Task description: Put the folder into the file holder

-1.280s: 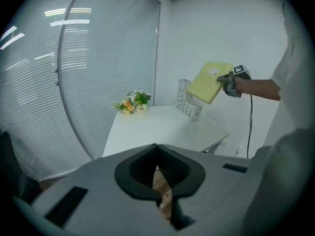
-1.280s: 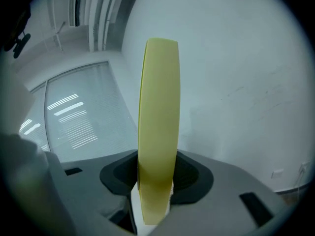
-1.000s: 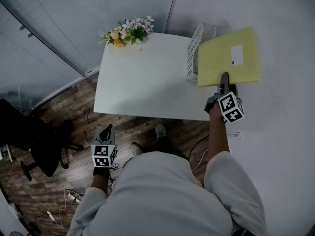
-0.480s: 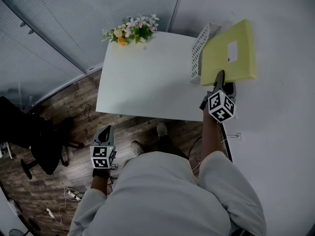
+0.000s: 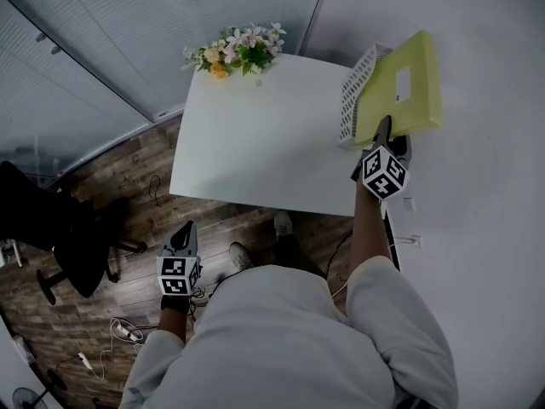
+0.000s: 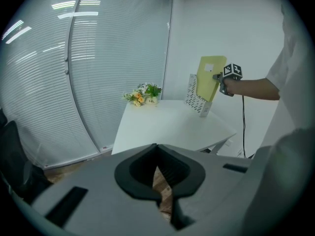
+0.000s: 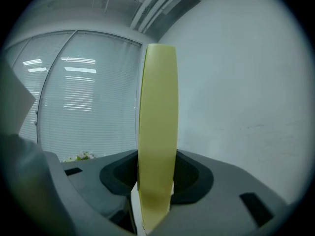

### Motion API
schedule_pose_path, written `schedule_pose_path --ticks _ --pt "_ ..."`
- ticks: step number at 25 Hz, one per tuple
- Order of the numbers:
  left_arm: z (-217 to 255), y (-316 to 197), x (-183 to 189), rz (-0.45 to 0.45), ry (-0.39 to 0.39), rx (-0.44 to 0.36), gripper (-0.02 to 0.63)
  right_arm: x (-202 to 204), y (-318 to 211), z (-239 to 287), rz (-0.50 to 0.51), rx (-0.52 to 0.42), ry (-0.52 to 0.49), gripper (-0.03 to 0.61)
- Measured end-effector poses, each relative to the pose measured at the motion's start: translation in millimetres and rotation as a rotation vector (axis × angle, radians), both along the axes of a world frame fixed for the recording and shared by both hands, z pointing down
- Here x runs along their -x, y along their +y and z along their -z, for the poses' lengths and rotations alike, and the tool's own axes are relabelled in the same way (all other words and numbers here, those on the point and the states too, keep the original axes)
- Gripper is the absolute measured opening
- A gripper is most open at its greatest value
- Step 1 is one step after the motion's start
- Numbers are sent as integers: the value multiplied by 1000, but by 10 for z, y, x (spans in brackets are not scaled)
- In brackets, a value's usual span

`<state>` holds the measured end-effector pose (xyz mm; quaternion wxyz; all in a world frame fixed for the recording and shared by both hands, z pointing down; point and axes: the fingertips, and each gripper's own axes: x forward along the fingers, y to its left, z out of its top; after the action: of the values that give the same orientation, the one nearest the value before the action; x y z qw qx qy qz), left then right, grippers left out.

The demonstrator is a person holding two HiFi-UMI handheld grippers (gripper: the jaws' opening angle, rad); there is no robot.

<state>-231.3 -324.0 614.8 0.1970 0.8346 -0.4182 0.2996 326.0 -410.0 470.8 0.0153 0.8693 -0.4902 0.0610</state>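
Yellow, and tilted almost on edge, the folder is in the air at the upper right of the head view. It is clamped at its near edge by the right gripper, whose view shows the jaws pressed on either side of the folder. Its lower long edge lies over or just beside the white file holder at the right end of the table. I cannot tell whether that edge has entered a slot yet.

By my reading the pickup and carry are done. What is left is to stand the folder fully upright, lower it into the holder and let go.

The left gripper hangs low at the lower left over the wooden floor, its jaws together with nothing in them.

A second ago the folder showed its broad face, lying lower and flatter in the frame. Since then it has turned towards its edge and moved up over the holder, and the right gripper has risen with it. The left gripper has barely moved.
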Motion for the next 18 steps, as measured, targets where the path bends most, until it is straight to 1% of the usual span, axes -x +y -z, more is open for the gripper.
schedule_pose_path --ticks 5,10,18 --pt "-35 -51 7 17 -17 15 8 -34 -221 -85 8 -13 30 176" --pt "-76 -105 -35 26 -34 34 8 -81 -383 -157 18 -22 33 176" --pt "-138 -196 -144 19 -44 54 8 -108 -432 -704 8 74 13 181"
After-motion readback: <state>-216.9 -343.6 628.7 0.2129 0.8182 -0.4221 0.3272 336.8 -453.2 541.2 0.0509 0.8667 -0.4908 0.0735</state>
